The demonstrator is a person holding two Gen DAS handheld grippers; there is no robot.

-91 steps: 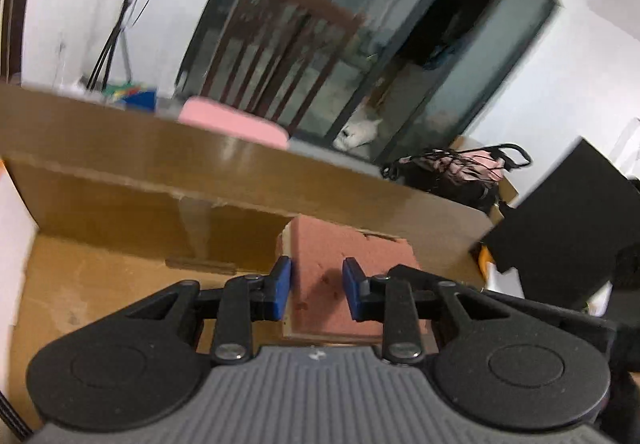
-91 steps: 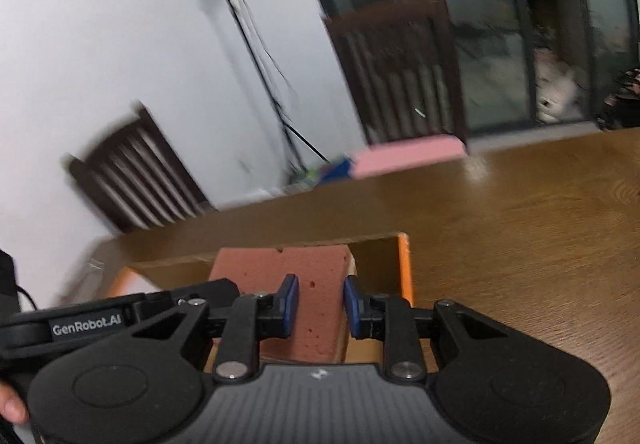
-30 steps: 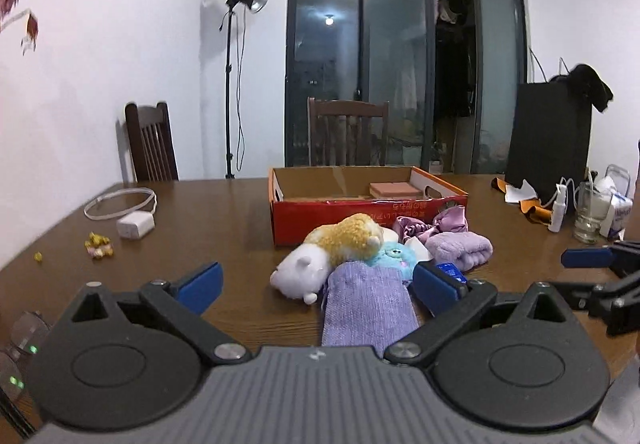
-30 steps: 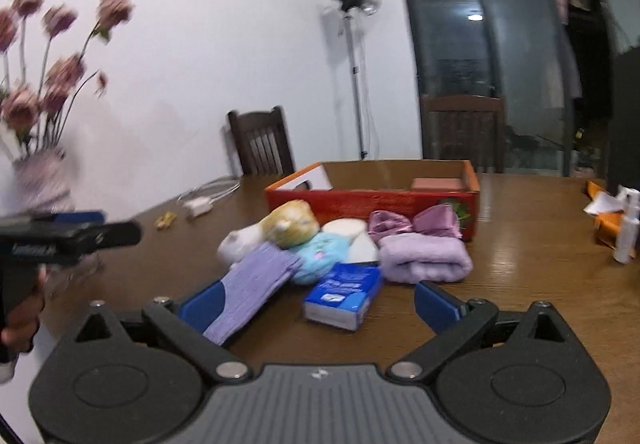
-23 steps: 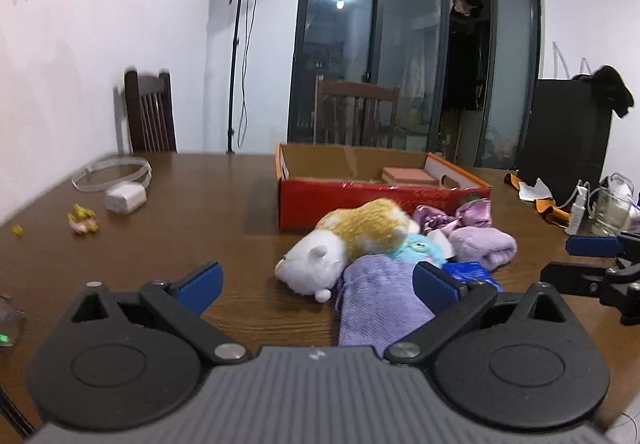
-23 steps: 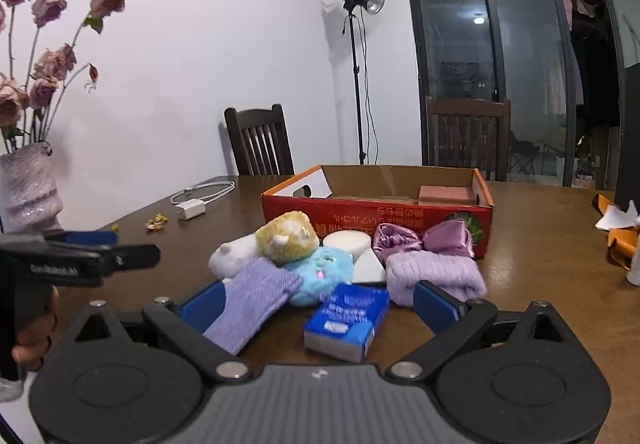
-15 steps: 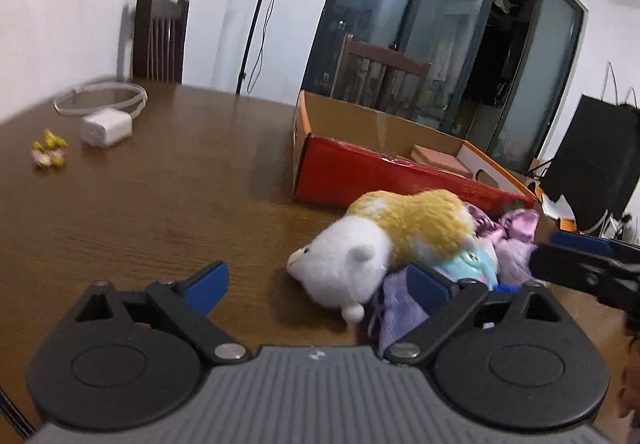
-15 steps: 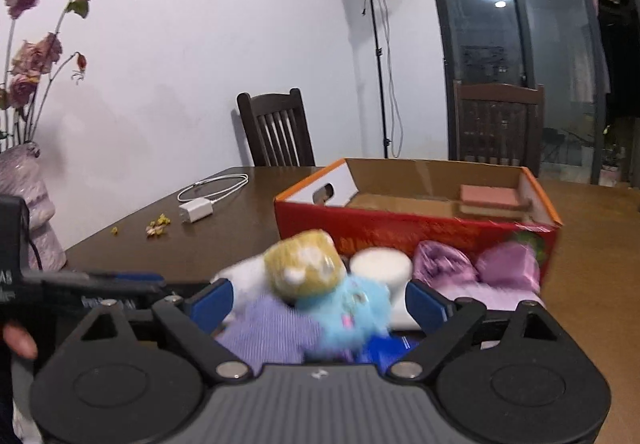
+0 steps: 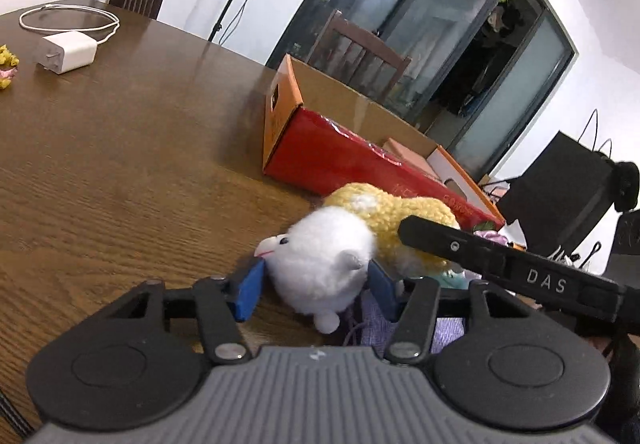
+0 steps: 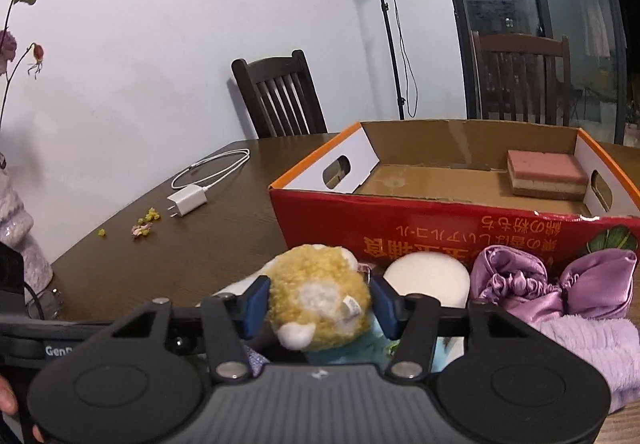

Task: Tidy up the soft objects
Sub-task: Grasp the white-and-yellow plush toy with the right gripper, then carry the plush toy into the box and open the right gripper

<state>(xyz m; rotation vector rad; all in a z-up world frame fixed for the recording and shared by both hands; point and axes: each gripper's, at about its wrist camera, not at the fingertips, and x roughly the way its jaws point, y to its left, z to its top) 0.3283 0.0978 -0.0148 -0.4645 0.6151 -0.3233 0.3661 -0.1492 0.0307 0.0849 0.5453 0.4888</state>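
Observation:
A white and yellow plush toy (image 9: 320,260) lies on the wooden table in front of a red cardboard box (image 9: 360,159). My left gripper (image 9: 316,292) is shut on its white head end. My right gripper (image 10: 318,306) is shut on its yellow rear end (image 10: 316,296). The box (image 10: 440,224) holds a pink sponge (image 10: 546,173) at its far right. A white round pad (image 10: 428,280), purple satin scrunchies (image 10: 552,284), a lilac fluffy cloth (image 10: 592,348) and a light blue plush (image 10: 352,352) lie by the box. A purple knit piece (image 9: 376,324) lies under the toy.
A white charger with its cable (image 10: 188,201) and small flower scraps (image 10: 144,224) lie on the table at the left. Chairs (image 10: 280,95) stand behind the table. A light stand (image 10: 384,3) is at the wall. The right gripper's black body (image 9: 500,264) crosses the left wrist view.
Both grippers have moved down and in to the plush toy and closed on it, the left on the white head, the right on the yellow end.

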